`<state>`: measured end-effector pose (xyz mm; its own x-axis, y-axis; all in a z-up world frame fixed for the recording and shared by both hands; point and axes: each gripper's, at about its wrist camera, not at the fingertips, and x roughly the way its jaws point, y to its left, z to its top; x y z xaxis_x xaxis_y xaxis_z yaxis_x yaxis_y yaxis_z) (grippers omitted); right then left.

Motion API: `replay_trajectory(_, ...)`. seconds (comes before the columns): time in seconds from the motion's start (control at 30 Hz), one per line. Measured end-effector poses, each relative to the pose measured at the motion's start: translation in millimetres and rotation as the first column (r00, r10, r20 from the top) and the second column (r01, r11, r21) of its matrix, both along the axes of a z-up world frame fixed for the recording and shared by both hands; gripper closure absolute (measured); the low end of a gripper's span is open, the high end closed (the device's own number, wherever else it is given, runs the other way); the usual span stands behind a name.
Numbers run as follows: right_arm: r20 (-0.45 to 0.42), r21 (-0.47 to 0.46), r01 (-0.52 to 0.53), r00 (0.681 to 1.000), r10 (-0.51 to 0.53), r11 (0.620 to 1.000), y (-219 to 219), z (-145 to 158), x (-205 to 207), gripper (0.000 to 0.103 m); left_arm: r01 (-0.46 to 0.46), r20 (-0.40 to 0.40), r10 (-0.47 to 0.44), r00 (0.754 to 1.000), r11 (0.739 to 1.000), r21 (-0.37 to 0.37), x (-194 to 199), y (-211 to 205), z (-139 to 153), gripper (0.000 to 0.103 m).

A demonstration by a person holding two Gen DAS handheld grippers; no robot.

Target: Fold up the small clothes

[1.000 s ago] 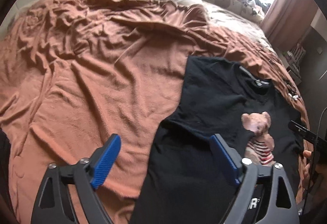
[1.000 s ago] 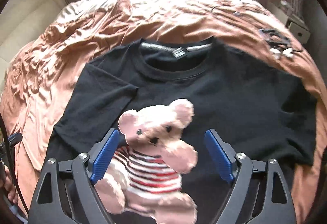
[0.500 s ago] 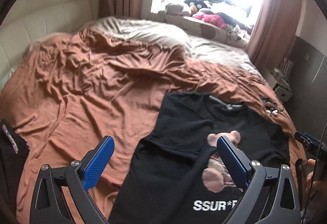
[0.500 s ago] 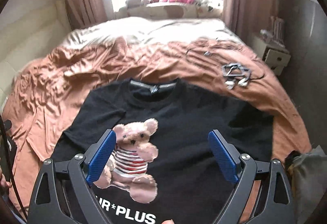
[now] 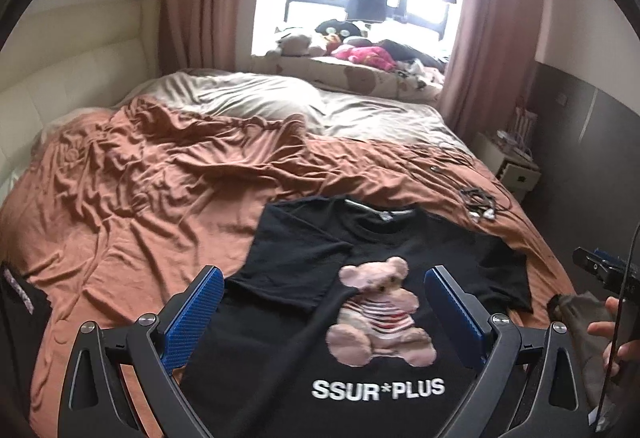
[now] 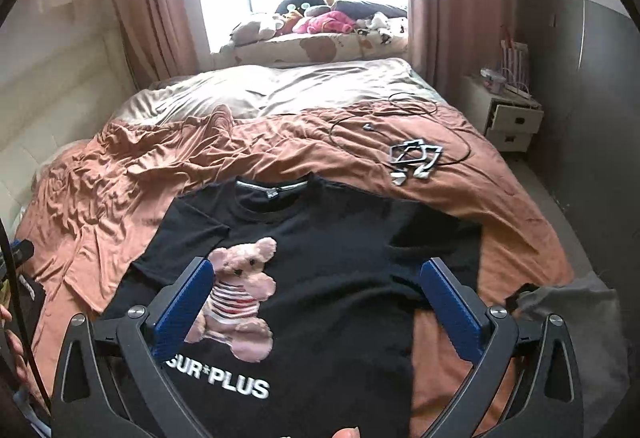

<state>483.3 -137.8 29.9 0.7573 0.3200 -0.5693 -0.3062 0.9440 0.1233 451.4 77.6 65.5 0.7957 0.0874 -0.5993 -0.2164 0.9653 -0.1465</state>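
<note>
A black T-shirt (image 5: 384,238) (image 6: 340,238) lies face up on the rust-orange bed sheet (image 5: 140,206). It bears a pink teddy bear print (image 5: 380,314) above white lettering. Its left sleeve (image 5: 296,270) is folded in over the body. My left gripper (image 5: 323,278) hovers open above the shirt's lower left part, touching nothing. Over the shirt's middle, my right gripper (image 6: 316,266) has its jaws opening, with nothing between them. The right gripper's tip (image 5: 600,270) and a person's hand (image 5: 612,330) also show at the right edge of the left wrist view.
Cables and a grey angular object (image 6: 414,160) lie on the sheet beyond the shirt's right shoulder. A grey cloth (image 6: 568,302) sits at the bed's right edge and a dark garment (image 5: 20,302) at its left. A white nightstand (image 6: 512,118) stands right of the bed.
Both grippers have pulled back and up from the shirt, so the lettering, the far bed and the window now show. The right jaws stand a little wider.
</note>
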Motion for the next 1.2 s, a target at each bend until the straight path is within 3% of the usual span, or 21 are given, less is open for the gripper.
replay_trajectory(0.27,0.01,-0.009,-0.008,1.0,0.008,1.0,-35,4,-8,0.0,0.068,0.012,-0.068,0.998,0.998,0.0,6,-48,11,0.0)
replay_trajectory(0.47,0.037,-0.005,0.004,0.999,-0.004,1.0,-65,3,-12,0.0,0.102,0.03,-0.101,0.994,0.994,-0.04,19,-75,13,0.0)
replay_trajectory(0.7,0.022,0.05,0.051,0.998,-0.052,0.997,-102,-5,-5,0.0,0.166,0.02,-0.165,0.986,0.983,-0.074,43,-107,5,0.0)
replay_trajectory(1.0,-0.119,0.078,0.131,0.985,-0.121,0.988,-133,-35,45,0.0,0.231,-0.002,-0.233,0.973,0.966,-0.12,83,-135,-19,0.0)
replay_trajectory(1.2,-0.19,0.143,0.135,0.976,-0.106,0.98,-143,-58,81,0.012,0.274,-0.029,-0.281,0.959,0.95,-0.149,114,-151,-42,0.003)
